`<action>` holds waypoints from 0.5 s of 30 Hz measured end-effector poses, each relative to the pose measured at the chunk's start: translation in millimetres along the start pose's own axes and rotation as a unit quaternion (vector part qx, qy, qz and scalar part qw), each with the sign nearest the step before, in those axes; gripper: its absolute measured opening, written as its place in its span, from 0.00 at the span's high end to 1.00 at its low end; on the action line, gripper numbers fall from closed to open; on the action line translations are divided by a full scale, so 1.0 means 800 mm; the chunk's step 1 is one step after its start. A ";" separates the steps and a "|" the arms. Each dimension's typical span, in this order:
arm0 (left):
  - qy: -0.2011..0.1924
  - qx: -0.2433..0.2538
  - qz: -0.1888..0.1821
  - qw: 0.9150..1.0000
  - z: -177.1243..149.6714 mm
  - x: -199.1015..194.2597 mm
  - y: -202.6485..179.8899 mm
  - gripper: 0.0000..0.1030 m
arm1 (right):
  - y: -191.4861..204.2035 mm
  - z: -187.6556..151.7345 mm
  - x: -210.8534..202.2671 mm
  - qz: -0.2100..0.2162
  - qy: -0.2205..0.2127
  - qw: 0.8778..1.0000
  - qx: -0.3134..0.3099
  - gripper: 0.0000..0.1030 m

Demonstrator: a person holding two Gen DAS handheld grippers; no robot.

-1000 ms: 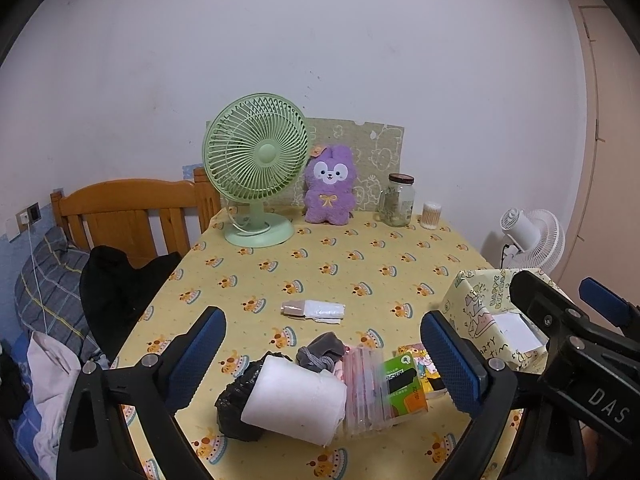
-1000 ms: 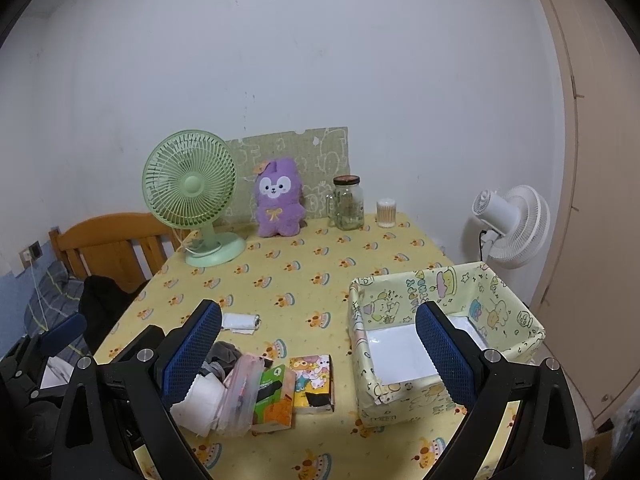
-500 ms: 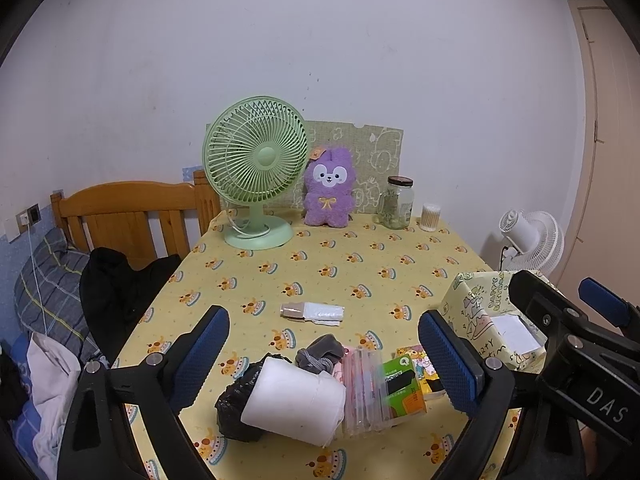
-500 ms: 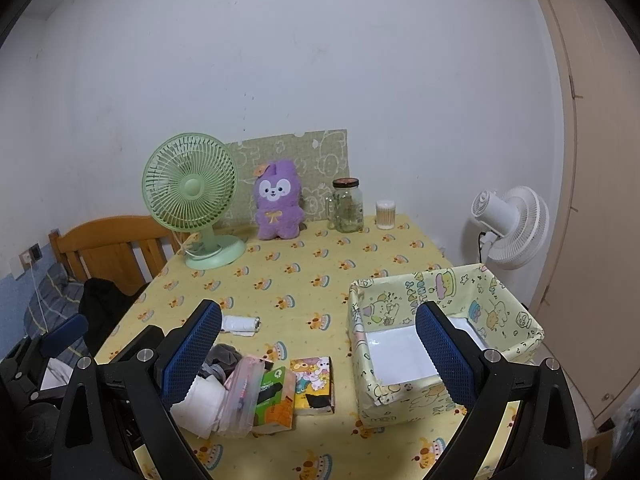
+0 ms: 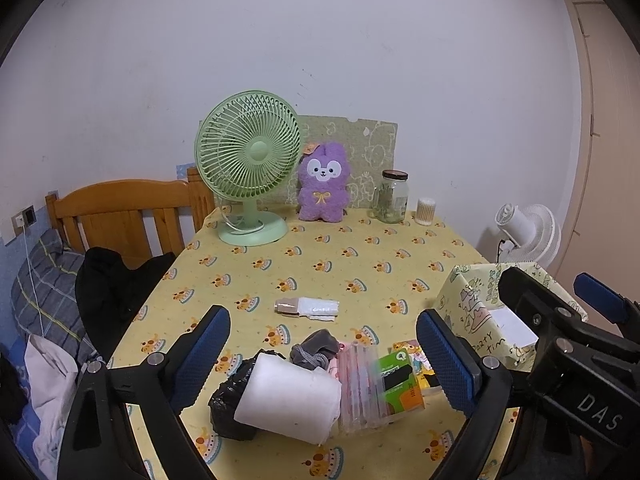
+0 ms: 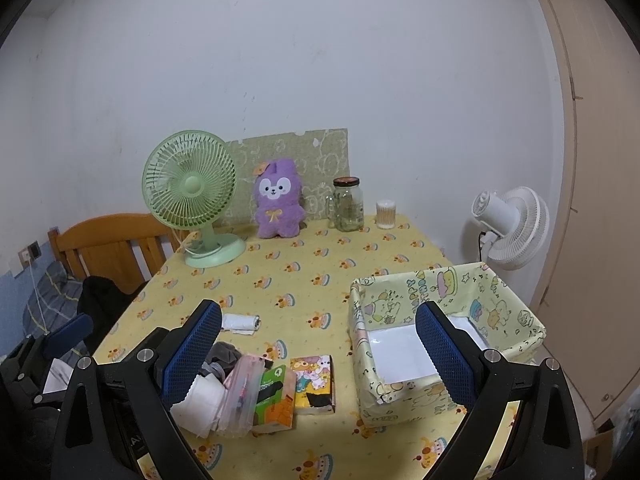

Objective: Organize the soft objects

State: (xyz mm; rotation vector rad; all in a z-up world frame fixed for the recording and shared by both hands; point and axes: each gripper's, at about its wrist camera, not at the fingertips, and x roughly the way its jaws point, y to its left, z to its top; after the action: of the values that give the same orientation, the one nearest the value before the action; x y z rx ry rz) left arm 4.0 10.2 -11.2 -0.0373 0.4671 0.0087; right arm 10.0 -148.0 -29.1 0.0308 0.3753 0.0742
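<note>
**Low centre: soft pile bunched up, both grippers spread and empty**

Low centre of the left wrist view sits the pile: white foam roll point(image 5: 290, 396), black bag point(image 5: 228, 408) tucked against its left end, grey sock point(image 5: 314, 349) just behind it, clear pouch point(image 5: 360, 388) touching its right end. Green packet point(image 5: 400, 380) and cartoon tissue pack point(image 6: 314, 378) lie further right.

Left gripper point(image 5: 322, 364) hangs above the pile, jaws wide apart, nothing between them. Right gripper point(image 6: 320, 356) likewise released and empty, framing the gap between pile and box.

Handling, my read:
- Foam roll: light, squashy, may spring back. Pinch across the middle of its length.
- Sock: limp, light. Grab the bunched top, it will drape.
- Black bag: thin, slippery film. Take a thick fold.
- Pouch: slick plastic, probably not soft goods.

Likely target: the patterned box point(image 6: 444, 336) at right of the right wrist view, open top, only a white liner visible inside.

In the way: items touch each other, so lifting the roll may drag the bag or sock. Small white packet point(image 5: 308, 307) lies apart, mid-table. Green fan point(image 5: 250, 164), purple plush point(image 5: 322, 182) and jar point(image 5: 392, 196) stand at the far edge, well clear.
</note>
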 end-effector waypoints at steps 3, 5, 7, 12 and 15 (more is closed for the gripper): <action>0.003 0.003 -0.002 1.000 -0.004 0.003 -0.002 0.10 | 0.004 -0.004 0.004 0.001 0.004 1.000 -0.002 0.04; 0.007 0.007 -0.003 1.000 -0.008 0.007 -0.004 0.12 | 0.008 -0.007 0.009 0.001 0.006 1.000 -0.005 0.04; 0.009 0.011 -0.004 1.000 -0.012 0.011 -0.004 0.12 | 0.009 -0.013 0.012 0.002 0.009 1.000 -0.006 0.04; 0.018 0.010 -0.005 1.000 -0.028 0.024 -0.003 0.12 | 0.009 -0.028 0.026 0.006 0.023 1.000 0.001 0.04; 0.023 0.015 -0.008 1.000 -0.038 0.030 -0.004 0.12 | 0.013 -0.039 0.037 0.015 0.034 0.999 -0.003 0.04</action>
State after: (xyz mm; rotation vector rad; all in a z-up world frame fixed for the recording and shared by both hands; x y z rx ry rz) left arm 11.9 6.1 -49.2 -0.0113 0.5127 -0.0141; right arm 24.8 -134.7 -68.5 0.0275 0.4423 0.1058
